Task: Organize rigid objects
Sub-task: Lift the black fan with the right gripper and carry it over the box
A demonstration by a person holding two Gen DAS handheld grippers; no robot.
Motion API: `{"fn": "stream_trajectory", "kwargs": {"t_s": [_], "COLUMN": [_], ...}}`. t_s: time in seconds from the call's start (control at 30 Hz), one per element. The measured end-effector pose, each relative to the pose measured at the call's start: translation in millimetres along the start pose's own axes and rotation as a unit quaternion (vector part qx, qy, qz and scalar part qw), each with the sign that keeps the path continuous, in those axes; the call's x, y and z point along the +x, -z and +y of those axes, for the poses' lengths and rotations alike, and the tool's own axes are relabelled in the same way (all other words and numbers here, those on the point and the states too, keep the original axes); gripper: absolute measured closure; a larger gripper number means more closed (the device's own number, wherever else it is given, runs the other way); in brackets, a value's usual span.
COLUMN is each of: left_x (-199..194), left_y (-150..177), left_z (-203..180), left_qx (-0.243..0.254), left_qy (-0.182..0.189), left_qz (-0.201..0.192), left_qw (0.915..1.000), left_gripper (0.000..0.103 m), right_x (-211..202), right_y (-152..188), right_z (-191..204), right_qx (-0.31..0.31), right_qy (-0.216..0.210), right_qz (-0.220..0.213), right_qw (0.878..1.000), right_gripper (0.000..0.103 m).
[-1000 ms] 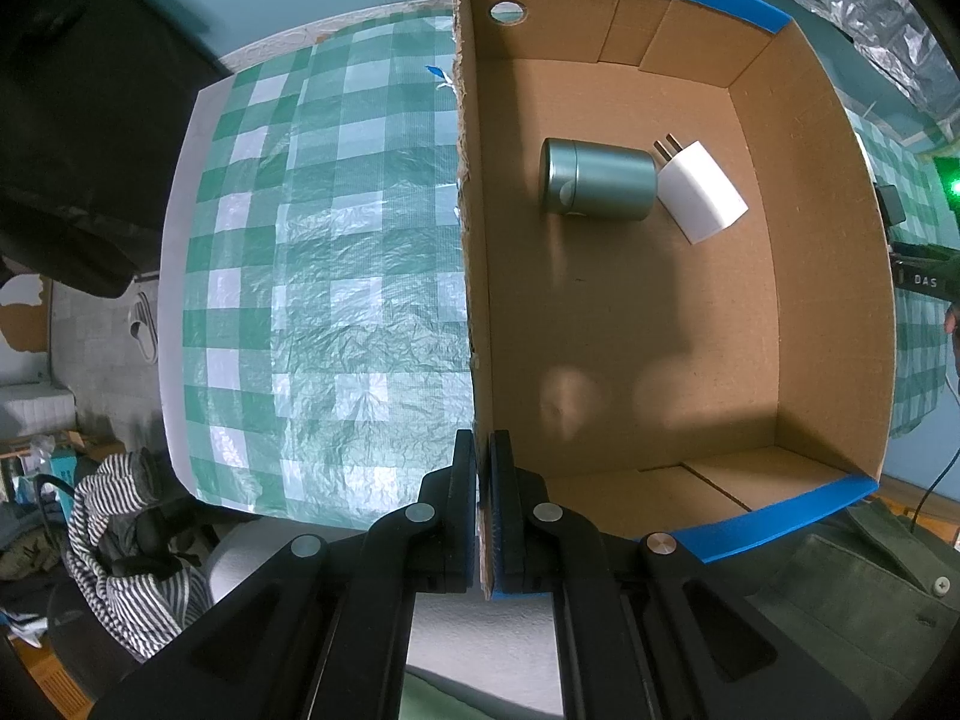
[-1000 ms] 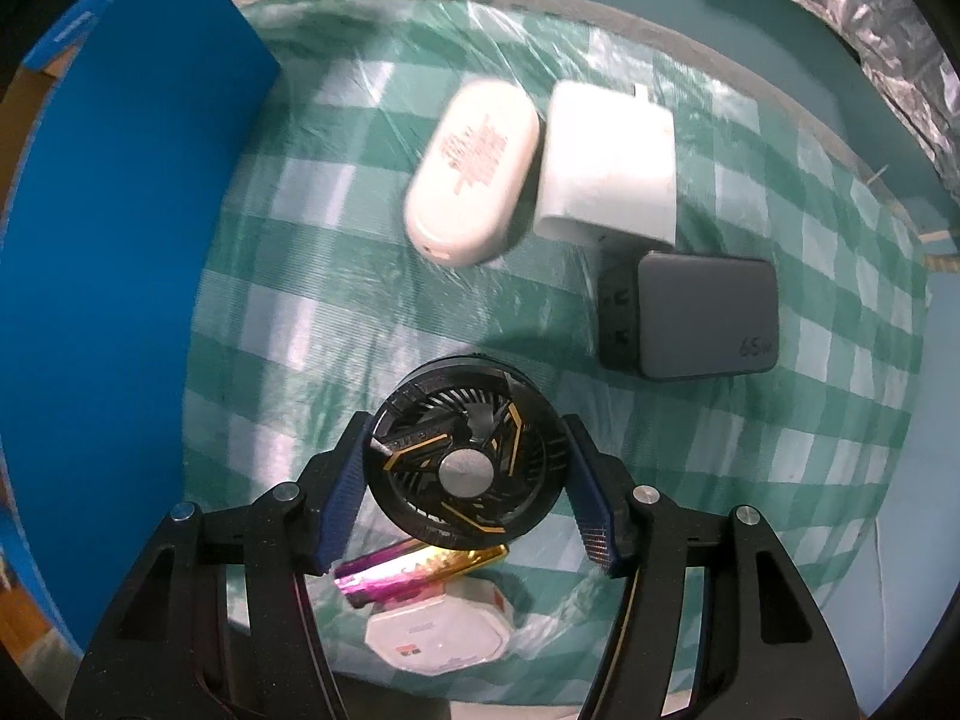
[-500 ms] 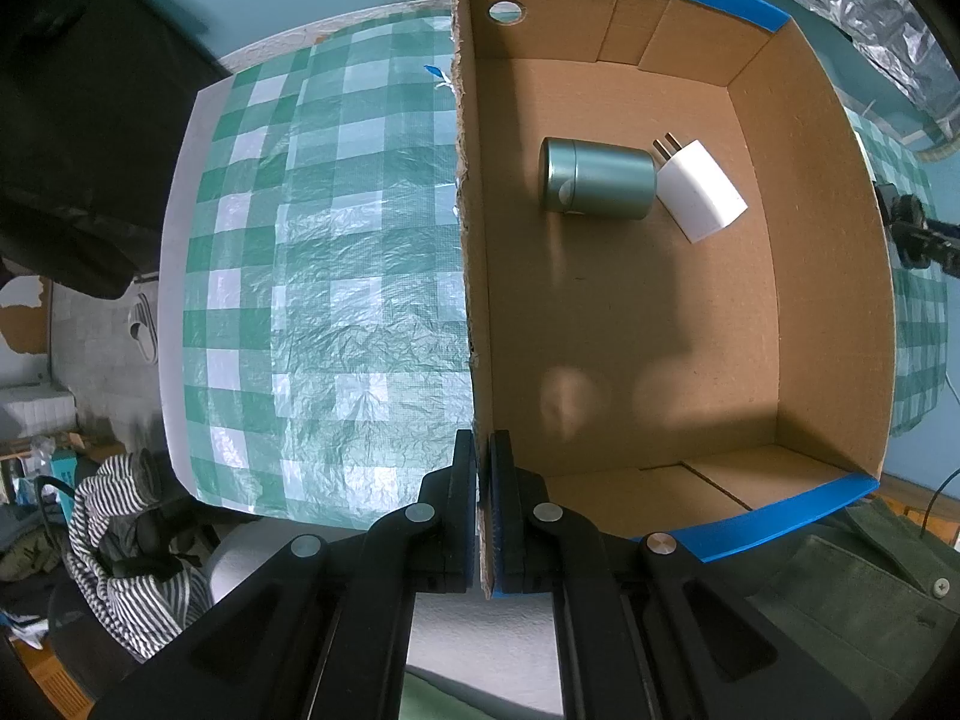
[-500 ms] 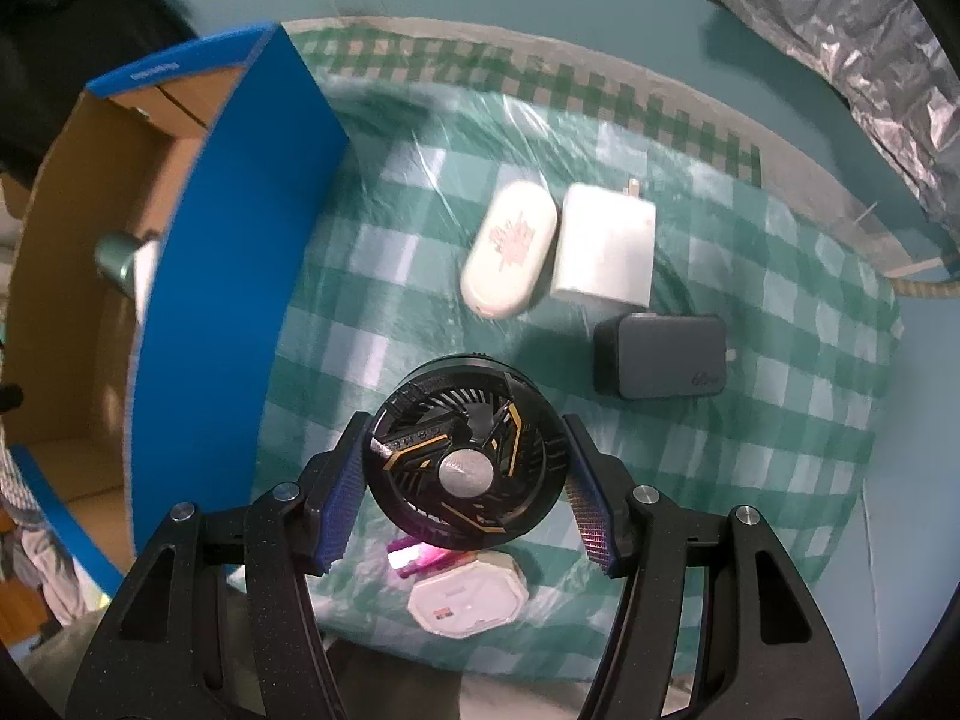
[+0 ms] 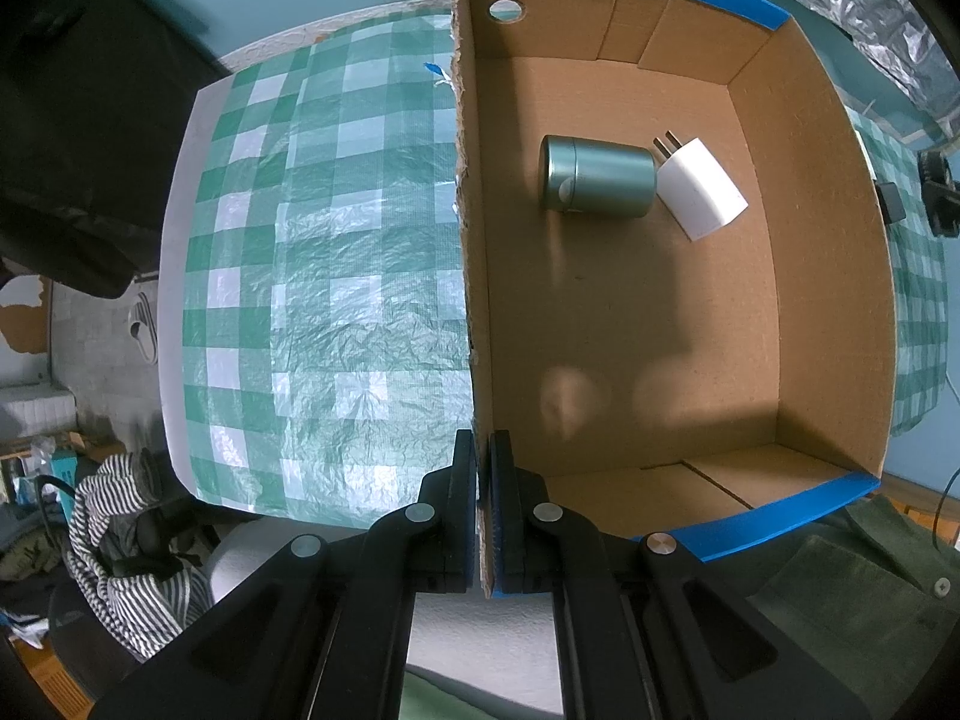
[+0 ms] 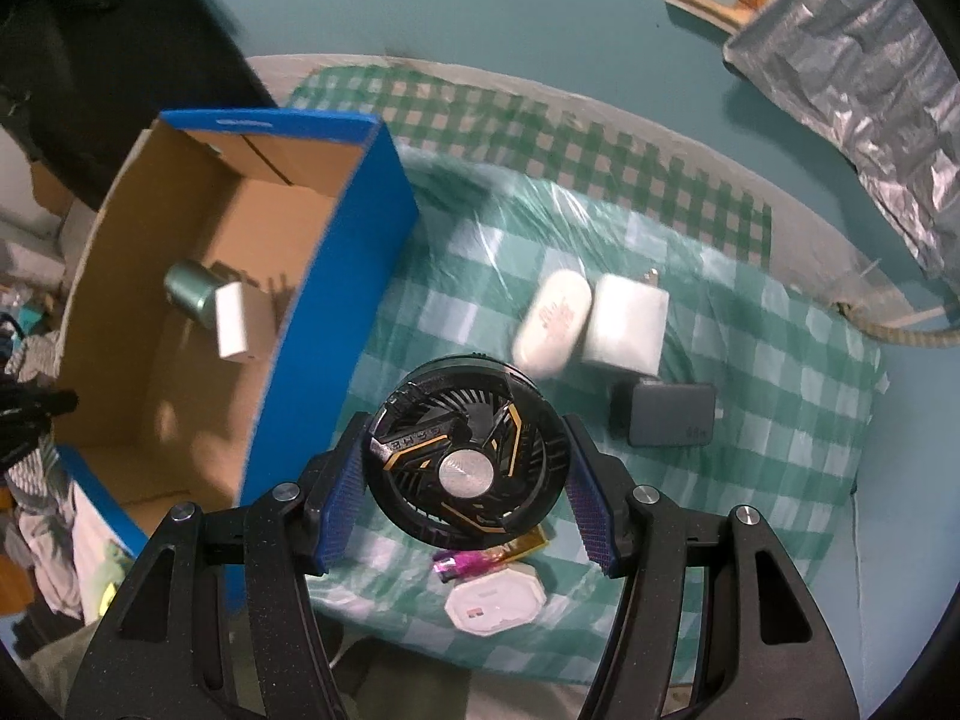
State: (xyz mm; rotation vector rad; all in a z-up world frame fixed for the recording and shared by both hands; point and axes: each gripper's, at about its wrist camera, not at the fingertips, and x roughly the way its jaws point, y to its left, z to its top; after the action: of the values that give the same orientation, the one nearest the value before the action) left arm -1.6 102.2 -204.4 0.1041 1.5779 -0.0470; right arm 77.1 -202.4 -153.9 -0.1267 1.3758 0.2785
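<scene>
Your right gripper [image 6: 465,483], clenched on the round black fan [image 6: 471,465], has risen; carry it left into the blue-rimmed cardboard box [image 6: 336,276], whose wall your left gripper [image 5: 483,504] pinches.

Left wrist view: straight down, close over the cardboard box [image 5: 660,312] wall. Right wrist view: steeply down from higher, beside it. Shared: box interior, green canister [image 5: 597,183], checked table [image 6: 750,420].
</scene>
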Motion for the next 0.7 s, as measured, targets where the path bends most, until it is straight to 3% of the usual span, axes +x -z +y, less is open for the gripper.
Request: {"fn": "stream_trajectory", "kwargs": {"t_s": [0.7], "left_x": [0.6], "left_y": [0.5], "left_z": [-0.6], "left_qx": [0.0], "left_qy": [0.001], "left_qz": [0.001], "left_qw": [1.0], "left_gripper": [0.099], "right_x": [-18.0], "right_y": [-42.2], "right_z": [71.4], "right_qx": [-0.069], "right_qy": [-0.026], "right_qz": [-0.024], "right_qw": [0.997], "right_gripper": [0.041]}}
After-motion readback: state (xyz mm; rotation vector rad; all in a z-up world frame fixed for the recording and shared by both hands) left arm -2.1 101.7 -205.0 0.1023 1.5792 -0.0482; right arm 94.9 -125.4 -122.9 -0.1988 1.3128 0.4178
